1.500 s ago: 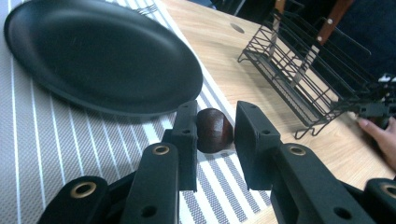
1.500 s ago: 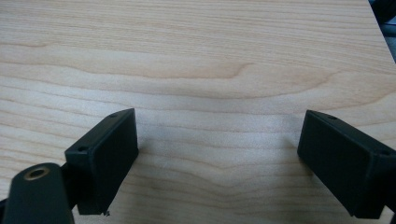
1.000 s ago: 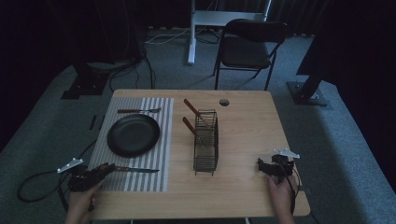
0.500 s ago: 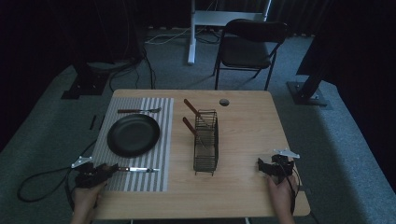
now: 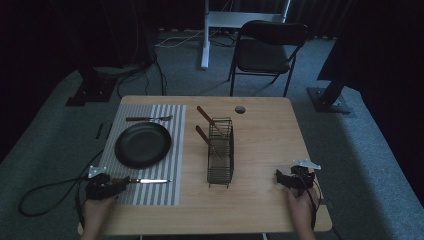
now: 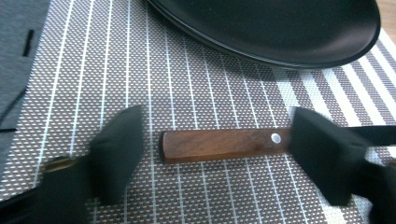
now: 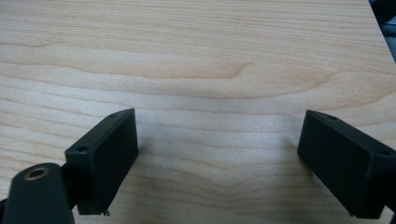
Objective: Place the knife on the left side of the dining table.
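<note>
Evidently the left tongs (image 6: 215, 154) have just been opening around the wooden-handled knife (image 6: 224, 144), leaving it flat on the striped placemat (image 6: 187, 84) beside the black plate (image 6: 280, 28) (a place setting). Right tongs (image 7: 217, 158) rest wide open, holding nothing, on the worktop (image 7: 196, 56).

The knife (image 6: 224, 144) blade is hidden behind one jaw; the plate (image 6: 280, 32) runs off the top edge.

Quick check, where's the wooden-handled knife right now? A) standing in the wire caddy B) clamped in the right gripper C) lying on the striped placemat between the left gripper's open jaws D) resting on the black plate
C: the knife lies flat on the striped placemat, its wooden handle between the left gripper's jaws, which have just been opening and stand apart from it.
</note>
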`<state>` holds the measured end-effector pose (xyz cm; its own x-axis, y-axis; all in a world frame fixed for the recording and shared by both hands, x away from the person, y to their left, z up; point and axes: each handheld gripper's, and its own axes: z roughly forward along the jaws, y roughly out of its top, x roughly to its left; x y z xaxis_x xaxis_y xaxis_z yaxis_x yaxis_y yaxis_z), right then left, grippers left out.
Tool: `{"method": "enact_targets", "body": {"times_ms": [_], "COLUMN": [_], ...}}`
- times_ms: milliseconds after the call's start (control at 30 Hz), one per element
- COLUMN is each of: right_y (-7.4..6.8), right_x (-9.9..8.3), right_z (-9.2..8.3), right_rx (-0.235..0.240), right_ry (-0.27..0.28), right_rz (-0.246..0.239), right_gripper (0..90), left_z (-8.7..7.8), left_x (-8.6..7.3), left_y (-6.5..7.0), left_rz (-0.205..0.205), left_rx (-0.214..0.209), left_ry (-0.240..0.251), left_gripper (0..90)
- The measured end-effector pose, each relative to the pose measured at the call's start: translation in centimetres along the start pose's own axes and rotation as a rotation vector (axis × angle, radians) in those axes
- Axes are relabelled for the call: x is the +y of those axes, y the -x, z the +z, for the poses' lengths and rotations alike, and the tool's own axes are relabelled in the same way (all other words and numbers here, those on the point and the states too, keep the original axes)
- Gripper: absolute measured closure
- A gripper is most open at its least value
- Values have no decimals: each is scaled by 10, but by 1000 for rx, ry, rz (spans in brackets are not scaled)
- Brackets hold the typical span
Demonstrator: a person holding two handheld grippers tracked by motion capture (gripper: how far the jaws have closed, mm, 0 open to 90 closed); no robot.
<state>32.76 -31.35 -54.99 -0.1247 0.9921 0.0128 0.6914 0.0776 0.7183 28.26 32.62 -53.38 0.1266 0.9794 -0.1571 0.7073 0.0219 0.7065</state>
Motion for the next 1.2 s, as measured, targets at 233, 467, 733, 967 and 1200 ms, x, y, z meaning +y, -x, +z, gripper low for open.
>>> {"method": "enact_targets", "body": {"times_ms": [233, 467, 733, 967, 1200], "right_y": [0, 0, 0, 0, 0], "right_x": [0, 0, 0, 0, 0], "right_z": [0, 0, 0, 0, 0], "right_rx": [0, 0, 0, 0, 0], "right_ry": [0, -1, 0, 0, 0], "right_rz": [0, 0, -1, 0, 0], "right_gripper": [113, 113, 113, 113, 113], "left_z": [-10, -16, -16, -17, -14], "left_x": [-5, -18, -30, -32, -31], "left_y": [1, 2, 4, -1, -4], "left_rz": [-1, 24, 71, 72, 77], "left_rx": [5, 13, 86, 116, 137], "left_ry": [29, 26, -11, -24, -27], "left_gripper": [97, 2, 2, 3, 3]}}
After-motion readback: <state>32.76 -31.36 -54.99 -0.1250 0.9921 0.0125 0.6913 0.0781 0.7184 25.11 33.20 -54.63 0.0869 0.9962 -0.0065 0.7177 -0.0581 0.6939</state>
